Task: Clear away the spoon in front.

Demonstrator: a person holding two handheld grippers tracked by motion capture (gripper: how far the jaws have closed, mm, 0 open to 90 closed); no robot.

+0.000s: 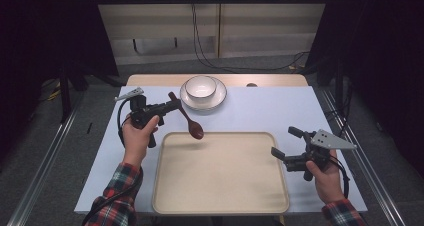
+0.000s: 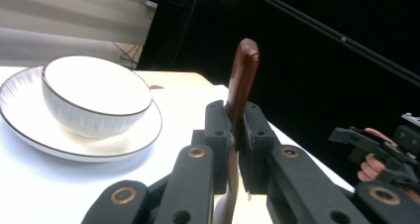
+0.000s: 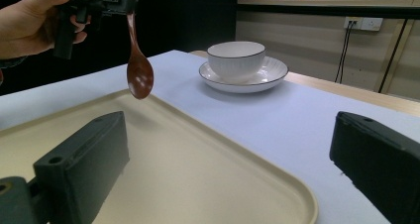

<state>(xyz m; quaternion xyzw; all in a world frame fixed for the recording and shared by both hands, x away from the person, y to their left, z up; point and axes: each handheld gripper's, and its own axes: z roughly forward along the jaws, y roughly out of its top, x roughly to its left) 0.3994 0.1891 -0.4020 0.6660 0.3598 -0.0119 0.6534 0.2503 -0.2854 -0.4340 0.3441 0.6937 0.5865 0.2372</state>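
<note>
The high view looked down over the whole bench (image 1: 300,111) from its near edge; both gripper views sat low, sharing the far-edge bowl (image 2: 96,95).

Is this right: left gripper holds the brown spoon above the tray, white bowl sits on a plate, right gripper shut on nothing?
One error: the right gripper is open, jaws wide apart in the right gripper view. The rest stands: left gripper holds the spoon above the tray, bowl on plate.

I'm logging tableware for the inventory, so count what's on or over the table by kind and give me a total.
Bowl: 1
Plate: 1
Spoon: 1, held in the left gripper
Tray: 1
Total: 4
</note>
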